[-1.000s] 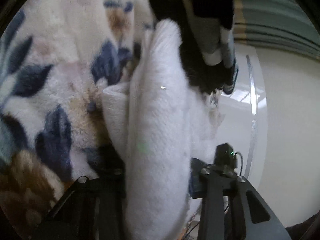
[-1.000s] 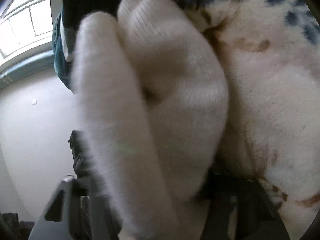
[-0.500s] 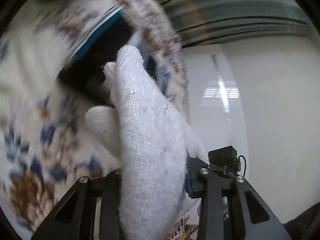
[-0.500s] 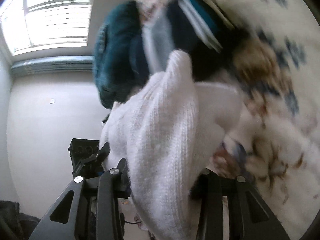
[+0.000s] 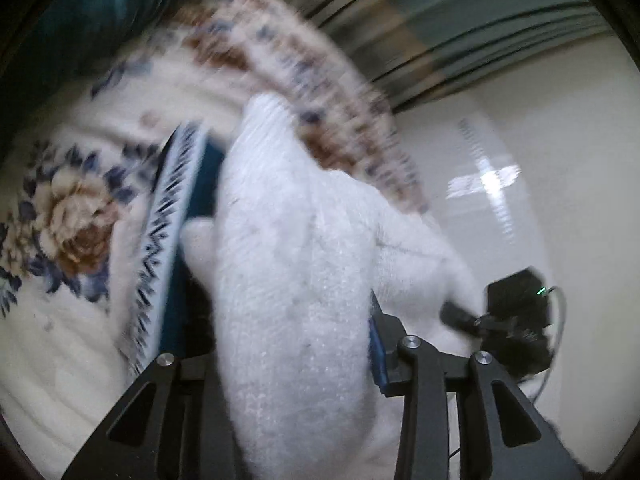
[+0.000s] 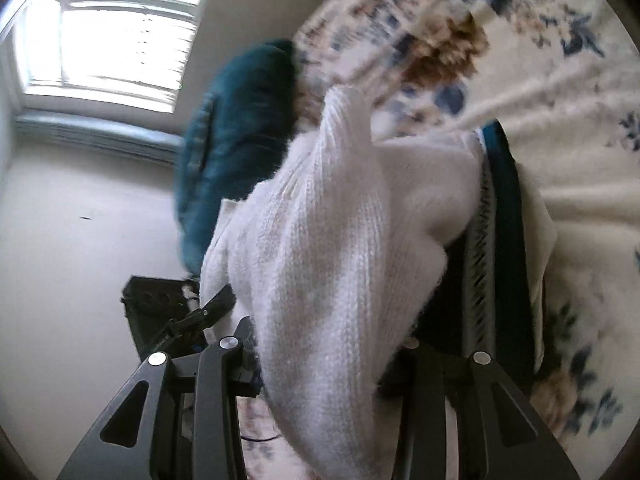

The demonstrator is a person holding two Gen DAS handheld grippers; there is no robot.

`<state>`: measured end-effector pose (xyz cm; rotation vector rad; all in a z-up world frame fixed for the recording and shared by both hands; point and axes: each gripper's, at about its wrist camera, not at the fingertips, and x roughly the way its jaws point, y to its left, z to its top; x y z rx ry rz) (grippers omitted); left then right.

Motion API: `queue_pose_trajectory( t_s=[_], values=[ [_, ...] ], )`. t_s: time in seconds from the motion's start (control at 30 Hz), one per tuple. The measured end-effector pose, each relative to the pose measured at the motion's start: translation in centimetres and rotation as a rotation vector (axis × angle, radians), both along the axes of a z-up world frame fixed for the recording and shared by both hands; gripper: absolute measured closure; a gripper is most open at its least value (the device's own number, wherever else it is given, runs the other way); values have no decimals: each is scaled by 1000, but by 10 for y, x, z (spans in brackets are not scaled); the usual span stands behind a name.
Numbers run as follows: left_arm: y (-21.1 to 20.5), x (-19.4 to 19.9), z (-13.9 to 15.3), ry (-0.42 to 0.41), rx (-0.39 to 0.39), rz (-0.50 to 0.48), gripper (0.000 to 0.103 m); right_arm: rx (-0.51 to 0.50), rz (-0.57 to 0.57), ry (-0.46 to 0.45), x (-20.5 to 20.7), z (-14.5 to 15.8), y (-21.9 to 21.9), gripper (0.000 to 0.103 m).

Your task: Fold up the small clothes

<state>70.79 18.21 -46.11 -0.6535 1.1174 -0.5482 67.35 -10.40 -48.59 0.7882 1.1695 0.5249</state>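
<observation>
A white knitted garment (image 5: 288,280) fills the middle of both wrist views, bunched and folded over. My left gripper (image 5: 296,364) is shut on one end of it, cloth packed between the two fingers. My right gripper (image 6: 324,344) is shut on the other end of the same garment (image 6: 336,248). The garment is held up off the floral fleece blanket (image 5: 68,216). A dark teal piece with a white zigzag-patterned band (image 5: 168,236) lies on the blanket just behind the garment; it also shows in the right wrist view (image 6: 500,240).
A dark teal cushion (image 6: 236,140) sits at the blanket's edge, also seen top left in the left wrist view (image 5: 92,12). Pale glossy floor (image 5: 540,200), striped curtains (image 5: 460,28) and a bright window (image 6: 108,32) lie beyond. The other gripper's black body (image 6: 160,312) is close by.
Both grippers have lifted the white garment away from the blanket and swung outward; the blanket is now farther off and the teal zigzag piece has come into view behind it.
</observation>
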Motion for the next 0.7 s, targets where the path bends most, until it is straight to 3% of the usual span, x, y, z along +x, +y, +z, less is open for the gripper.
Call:
queue_pose_trajectory(
  t_s=[0.07, 0.17, 0.2, 0.3, 0.33, 0.4, 0.47, 0.6, 0.7],
  values=[
    [-1, 2, -9, 9, 13, -12, 65, -14, 5, 32, 11, -26, -1, 62],
    [-4, 3, 2, 12, 38, -30, 63, -17, 1, 41, 15, -36, -6, 57],
    [-6, 8, 4, 16, 62, -29, 62, -57, 8, 42, 17, -32, -4, 49],
    [-13, 8, 17, 24, 152, 3, 61, -283, 13, 34, 13, -15, 6, 30],
    [-17, 1, 27, 5, 218, 25, 58, -356, 8, 20, 7, -6, 10, 26],
    [-22, -4, 36, -62, 338, 63, 44, -548, -2, -21, -4, 12, 23, 15],
    [-31, -12, 47, -120, 495, 106, 5, -684, -9, -66, -10, 20, 34, 1],
    [-43, -30, 52, -121, 651, 135, 0, -930, -55, -129, -43, 39, 51, 0],
    [-53, -44, 51, -110, 712, 123, 0, -985, -78, -129, -65, 48, 53, 0]
  ],
)
